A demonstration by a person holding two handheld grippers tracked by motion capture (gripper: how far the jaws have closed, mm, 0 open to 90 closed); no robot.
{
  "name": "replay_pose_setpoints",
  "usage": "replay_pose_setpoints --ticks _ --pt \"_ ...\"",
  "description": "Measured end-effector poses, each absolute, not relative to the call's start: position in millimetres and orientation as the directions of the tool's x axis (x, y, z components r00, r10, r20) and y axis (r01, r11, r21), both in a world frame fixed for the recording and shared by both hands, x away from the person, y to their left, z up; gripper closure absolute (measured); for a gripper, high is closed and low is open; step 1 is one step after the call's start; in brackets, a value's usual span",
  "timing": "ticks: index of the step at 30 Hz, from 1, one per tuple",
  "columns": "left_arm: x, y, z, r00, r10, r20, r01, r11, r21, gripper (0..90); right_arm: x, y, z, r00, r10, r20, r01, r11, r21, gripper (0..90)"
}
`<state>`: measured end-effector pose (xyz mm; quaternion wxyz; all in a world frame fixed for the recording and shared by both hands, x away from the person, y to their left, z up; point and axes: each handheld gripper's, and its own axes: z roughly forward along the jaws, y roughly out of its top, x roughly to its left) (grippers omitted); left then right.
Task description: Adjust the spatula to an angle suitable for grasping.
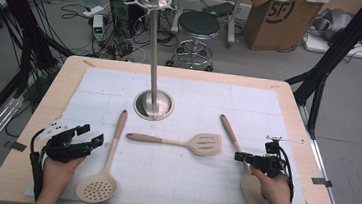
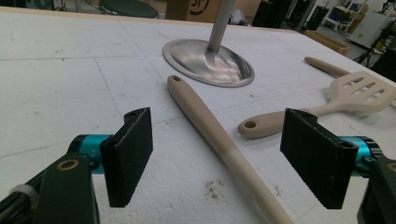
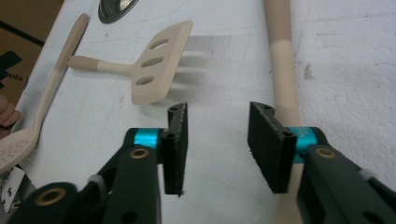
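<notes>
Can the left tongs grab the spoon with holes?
Probably yes. The left tongs are open, the spoon with holes lies right beside them, and its handle runs between the jaws with nothing in the way.

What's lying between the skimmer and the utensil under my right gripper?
The slotted spatula lies between the skimmer and the right-hand utensil, handle pointing toward the skimmer. The high view shows it; bare white mat surrounds it.

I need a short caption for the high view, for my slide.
Two open hand-held tongs, left and right, hover over three beige utensils beside a steel hanging stand.
</notes>
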<state>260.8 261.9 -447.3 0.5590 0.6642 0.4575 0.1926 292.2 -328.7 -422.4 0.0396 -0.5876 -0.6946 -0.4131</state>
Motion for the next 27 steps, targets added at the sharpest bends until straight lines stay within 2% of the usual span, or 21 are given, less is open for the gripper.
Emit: replay_pose_setpoints --ticks 11,27 --pt "264 256 -444 0.516 0.821 -0.247 0.378 0.040 0.925 25.8 292 -338 -420 -0.269 0.803 0.532 0.851 -0.061 0.522 40.4" --pt "269 255 -445 0.519 0.817 -0.253 0.377 0.047 0.925 25.7 293 -340 -420 -0.249 0.805 0.539 0.853 -0.081 0.515 39.6"
